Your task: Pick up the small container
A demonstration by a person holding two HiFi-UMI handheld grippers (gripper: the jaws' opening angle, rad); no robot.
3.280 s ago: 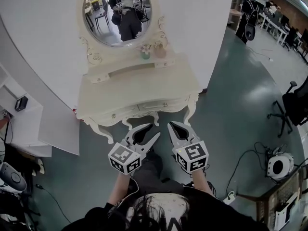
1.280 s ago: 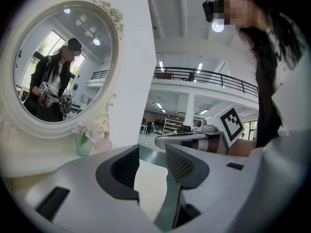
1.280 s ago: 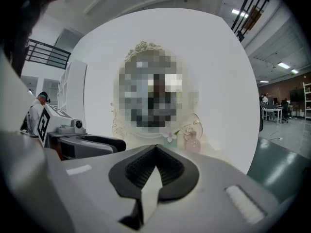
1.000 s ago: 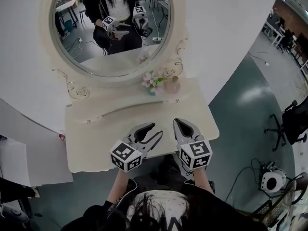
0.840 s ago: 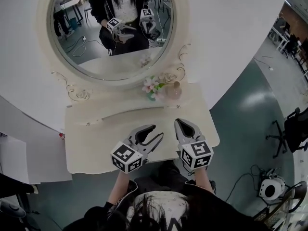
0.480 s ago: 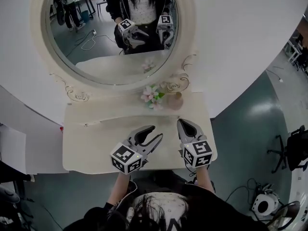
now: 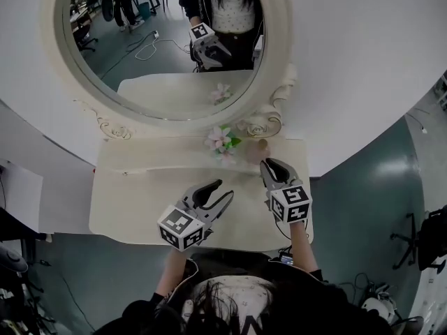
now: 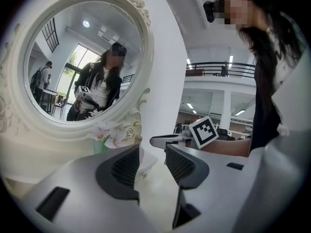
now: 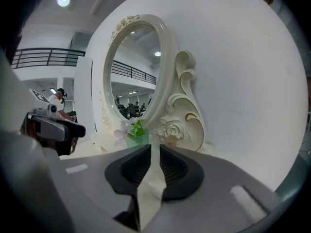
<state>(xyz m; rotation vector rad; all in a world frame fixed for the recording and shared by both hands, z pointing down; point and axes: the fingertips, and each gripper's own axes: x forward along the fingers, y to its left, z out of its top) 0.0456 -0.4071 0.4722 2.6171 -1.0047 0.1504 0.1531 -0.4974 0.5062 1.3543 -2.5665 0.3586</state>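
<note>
The small pinkish container [image 7: 259, 149] stands at the back of the cream dressing table [image 7: 133, 201], right of a pink flower bunch [image 7: 221, 139] in a green vase [image 9: 137, 136]. My right gripper [image 7: 269, 165] hovers just in front of the container, apart from it. Its jaws are opening, with a narrow gap [image 9: 155, 163] and nothing between them. The container's top [image 9: 169, 142] peeks just over the right jaw. My left gripper [image 7: 219, 191] hangs over the middle of the tabletop, open and empty [image 8: 152, 161].
A large oval mirror [image 7: 160, 47] with a carved frame rises behind the table and reflects the person and both grippers. White wall lies behind it. A white cabinet [image 7: 21, 194] stands to the left, and an office chair [image 7: 433, 236] is on the green floor at right.
The view has closed in on the table. Both grippers have come over the tabletop, and the right one has moved forward to just short of the container.
</note>
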